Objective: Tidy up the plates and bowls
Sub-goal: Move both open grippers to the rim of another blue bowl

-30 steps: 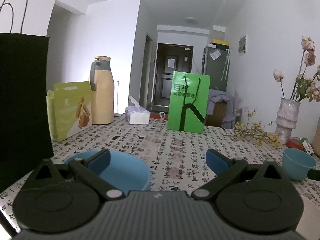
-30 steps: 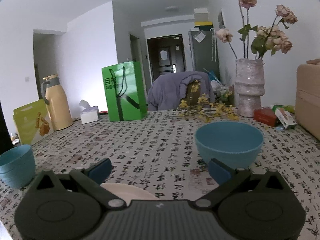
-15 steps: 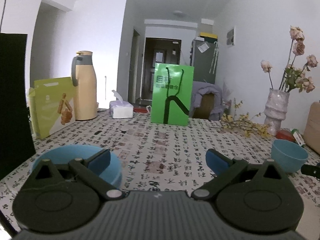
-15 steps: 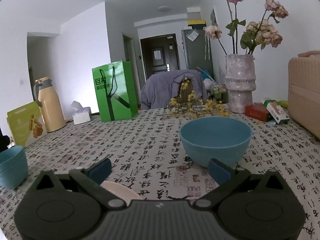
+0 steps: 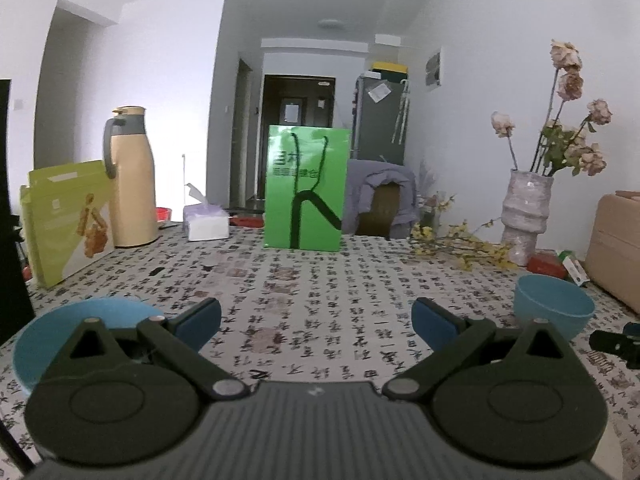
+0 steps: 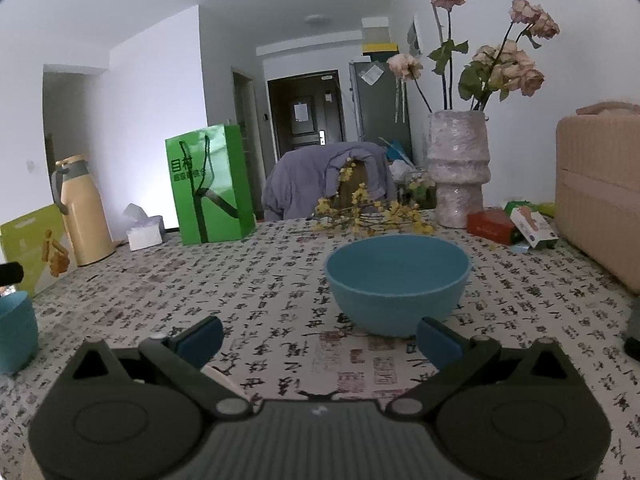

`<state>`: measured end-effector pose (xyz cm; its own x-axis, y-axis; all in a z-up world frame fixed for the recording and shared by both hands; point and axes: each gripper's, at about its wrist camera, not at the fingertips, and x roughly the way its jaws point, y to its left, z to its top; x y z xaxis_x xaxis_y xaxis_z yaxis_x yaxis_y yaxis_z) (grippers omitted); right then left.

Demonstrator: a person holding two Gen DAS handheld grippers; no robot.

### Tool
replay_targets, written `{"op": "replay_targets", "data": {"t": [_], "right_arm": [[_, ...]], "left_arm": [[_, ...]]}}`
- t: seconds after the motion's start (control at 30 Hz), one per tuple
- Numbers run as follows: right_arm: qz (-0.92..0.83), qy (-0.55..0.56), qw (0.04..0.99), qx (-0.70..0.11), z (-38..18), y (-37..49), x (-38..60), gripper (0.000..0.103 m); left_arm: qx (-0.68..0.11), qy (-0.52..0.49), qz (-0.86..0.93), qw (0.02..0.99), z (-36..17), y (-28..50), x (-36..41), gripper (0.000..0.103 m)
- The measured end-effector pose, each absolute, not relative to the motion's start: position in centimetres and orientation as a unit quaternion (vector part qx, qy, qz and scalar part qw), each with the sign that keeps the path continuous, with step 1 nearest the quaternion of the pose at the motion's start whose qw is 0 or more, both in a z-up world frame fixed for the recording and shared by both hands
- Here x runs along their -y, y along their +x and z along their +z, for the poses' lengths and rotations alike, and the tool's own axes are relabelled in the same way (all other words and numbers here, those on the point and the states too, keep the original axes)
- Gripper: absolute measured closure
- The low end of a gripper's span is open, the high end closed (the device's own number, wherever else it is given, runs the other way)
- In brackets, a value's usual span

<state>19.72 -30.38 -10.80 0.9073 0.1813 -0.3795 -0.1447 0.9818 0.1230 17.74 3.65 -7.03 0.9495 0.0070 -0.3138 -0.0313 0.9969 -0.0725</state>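
Note:
A blue bowl (image 6: 397,284) stands upright on the patterned tablecloth just ahead of my right gripper (image 6: 318,336), which is open with nothing between its fingers. That same bowl (image 5: 554,304) appears at the right in the left wrist view. A second blue bowl (image 5: 60,336) sits low at the left, partly hidden behind the left finger of my left gripper (image 5: 316,318), which is open and empty. This bowl (image 6: 16,332) shows at the left edge of the right wrist view. A sliver of a pale plate (image 6: 222,376) peeks out under the right gripper's left finger.
At the back stand a green paper bag (image 5: 306,188), a beige thermos (image 5: 130,178), a tissue box (image 5: 206,222), a yellow-green snack bag (image 5: 64,216) and a vase of dried flowers (image 6: 458,172). Small boxes (image 6: 512,224) and a beige case (image 6: 600,192) lie at the right.
My left gripper has swung right, so the left blue bowl slid toward the frame's left edge. My right gripper moved closer to the other blue bowl, which now looks larger and more centred.

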Motion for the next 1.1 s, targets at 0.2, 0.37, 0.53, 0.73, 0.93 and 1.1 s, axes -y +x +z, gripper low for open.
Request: {"op": "replay_targets", "data": {"t": [0.2, 0.37, 0.53, 0.73, 0.93, 1.1], "right_arm": [[0.067, 0.043, 0.977, -0.198, -10.8, 19.6, 31.3, 0.000], [0.051, 0.046, 0.977, -0.202, -10.7, 19.7, 32.0, 0.000], [0.039, 0.051, 0.977, -0.201, -10.8, 19.6, 33.0, 0.000], [0.022, 0.054, 0.978, -0.202, -10.8, 20.0, 34.2, 0.000], [0.006, 0.046, 0.979, -0.199, -10.0, 21.1, 35.3, 0.000], [-0.006, 0.047, 0.980, -0.191, -8.9, 22.3, 36.3, 0.000]], "left_arm": [[-0.156, -0.033, -0.015, 0.987, -6.7, 18.6, -1.9, 0.000], [-0.149, -0.024, -0.039, 0.988, -6.6, 19.0, -0.1, 0.000], [-0.149, -0.010, -0.059, 0.987, -6.7, 19.7, 1.8, 0.000], [-0.157, -0.001, -0.086, 0.984, -6.8, 20.8, 3.7, 0.000], [-0.185, -0.003, -0.131, 0.974, -6.5, 23.0, 5.5, 0.000], [-0.204, 0.000, -0.169, 0.964, -5.9, 24.9, 7.3, 0.000]]}}
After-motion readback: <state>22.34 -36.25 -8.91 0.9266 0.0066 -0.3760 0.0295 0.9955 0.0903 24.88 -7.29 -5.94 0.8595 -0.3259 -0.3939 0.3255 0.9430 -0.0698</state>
